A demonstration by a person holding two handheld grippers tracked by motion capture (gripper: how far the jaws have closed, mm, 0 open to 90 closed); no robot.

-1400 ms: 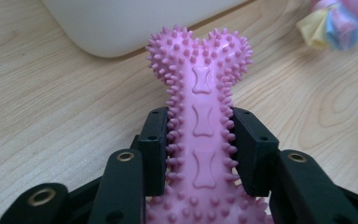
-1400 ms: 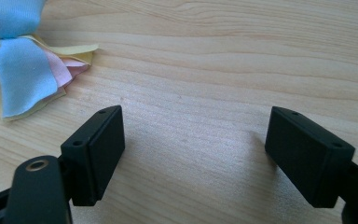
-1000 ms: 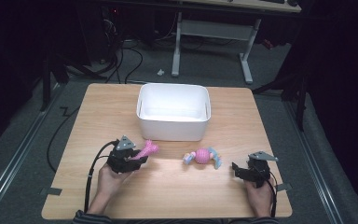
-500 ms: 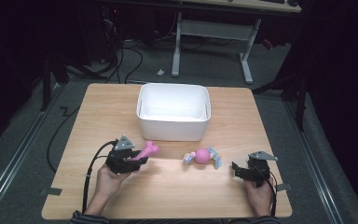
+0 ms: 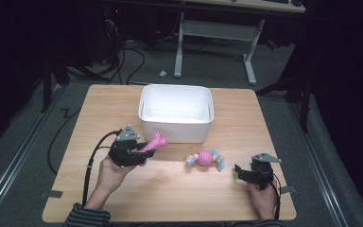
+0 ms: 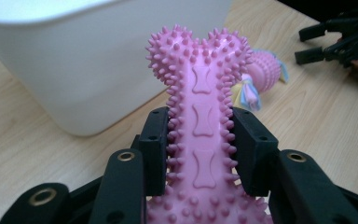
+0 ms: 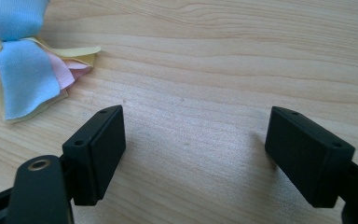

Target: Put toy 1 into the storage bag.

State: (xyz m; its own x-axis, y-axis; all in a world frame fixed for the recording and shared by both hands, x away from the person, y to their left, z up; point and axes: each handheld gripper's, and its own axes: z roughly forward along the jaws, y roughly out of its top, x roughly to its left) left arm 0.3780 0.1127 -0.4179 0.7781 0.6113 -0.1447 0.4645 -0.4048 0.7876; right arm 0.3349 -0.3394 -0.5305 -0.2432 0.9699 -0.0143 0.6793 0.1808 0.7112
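Clamping the pink spiked bone (image 6: 200, 121) mid-shaft between its pads, left claw (image 6: 199, 144).

Dim room, grey floor (image 5: 23, 156), desk frame (image 5: 215, 33)

pink spiky bone (image 6: 200, 121) lower end cut off by frame bottom, ribbon toy (image 7: 23, 56) cropped at left edge

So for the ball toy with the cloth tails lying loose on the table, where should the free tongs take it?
Probably across the round pink middle of the ball toy, coming from above. The cloth tails at either end are limp and flat on the table, so they offer less to clamp. The right tongs are open and nearby.
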